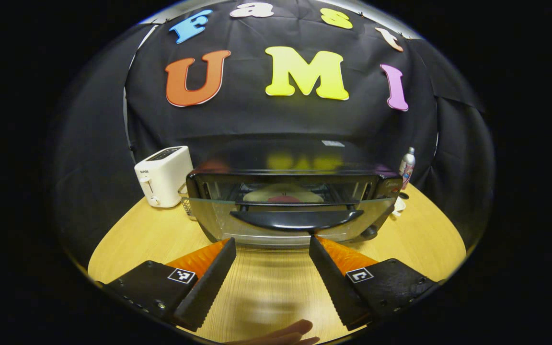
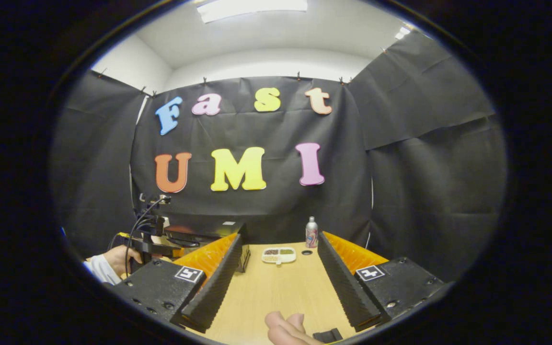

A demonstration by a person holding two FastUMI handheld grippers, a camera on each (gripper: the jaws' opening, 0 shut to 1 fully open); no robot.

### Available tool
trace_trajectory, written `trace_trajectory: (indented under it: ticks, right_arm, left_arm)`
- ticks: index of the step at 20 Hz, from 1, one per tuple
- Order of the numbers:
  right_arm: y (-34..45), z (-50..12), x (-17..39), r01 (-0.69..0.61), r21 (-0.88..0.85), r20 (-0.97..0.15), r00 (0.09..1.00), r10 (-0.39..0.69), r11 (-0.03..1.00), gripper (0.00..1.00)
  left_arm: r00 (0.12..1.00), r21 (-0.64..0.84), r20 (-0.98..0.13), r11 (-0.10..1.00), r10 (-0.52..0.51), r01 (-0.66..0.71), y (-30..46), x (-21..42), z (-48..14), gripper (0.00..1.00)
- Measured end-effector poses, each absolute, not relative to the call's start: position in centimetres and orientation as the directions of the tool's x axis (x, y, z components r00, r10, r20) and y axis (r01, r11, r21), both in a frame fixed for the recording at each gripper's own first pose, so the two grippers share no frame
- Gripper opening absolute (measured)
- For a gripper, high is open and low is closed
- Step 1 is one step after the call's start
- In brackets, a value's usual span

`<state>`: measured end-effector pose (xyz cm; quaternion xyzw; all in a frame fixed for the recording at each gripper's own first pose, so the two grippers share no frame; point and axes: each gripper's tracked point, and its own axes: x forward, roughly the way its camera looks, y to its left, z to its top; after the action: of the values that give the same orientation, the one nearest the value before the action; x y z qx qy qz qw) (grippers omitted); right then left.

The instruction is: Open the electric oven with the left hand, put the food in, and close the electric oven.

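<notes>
A black electric oven stands at the back of the wooden table. Its glass door hangs partly down, tilted toward me, with the black handle along its front. Inside, a pale plate carries a reddish piece of food. My left gripper is open just in front of the handle and touches nothing. In the right gripper view, my right gripper is open and empty over the table, with the oven to its left. The left gripper shows there too, held by a hand.
A white toaster stands left of the oven, with a wire basket beside it. A small bottle stands to the oven's right. A white divided dish lies on the table ahead of the right gripper. Fingertips show at each view's bottom edge.
</notes>
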<state>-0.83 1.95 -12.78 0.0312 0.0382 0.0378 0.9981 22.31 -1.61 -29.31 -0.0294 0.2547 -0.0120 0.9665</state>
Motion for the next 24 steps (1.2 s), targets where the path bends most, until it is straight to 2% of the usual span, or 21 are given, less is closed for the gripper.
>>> trace_trajectory:
  ticks: [9,15,19,24]
  right_arm:
    - [-0.3,-10.2,-4.7,-0.040,0.092,-0.033,0.999,0.043,0.995,0.96]
    - [-0.8,-8.3,-6.0,-0.030,0.109,-0.004,1.000,0.030,0.994,0.96]
    - [0.1,-7.6,-6.6,-0.053,0.103,0.014,0.999,0.052,0.993,0.96]
    - [1.2,-7.0,-7.3,-0.073,0.063,0.021,0.997,0.072,0.995,0.96]
  left_arm:
    - [0.946,-0.084,-0.322,0.996,-0.042,0.016,-2.0,12.7,-16.4,0.98]
    - [0.990,-0.041,-0.141,0.999,-0.015,0.009,-1.9,5.3,-7.6,0.98]
    - [0.997,0.008,-0.064,0.999,0.042,-0.042,-1.4,0.7,-6.6,0.98]
    - [0.998,-0.027,-0.044,0.998,0.049,-0.051,-2.1,-3.6,-7.6,0.97]
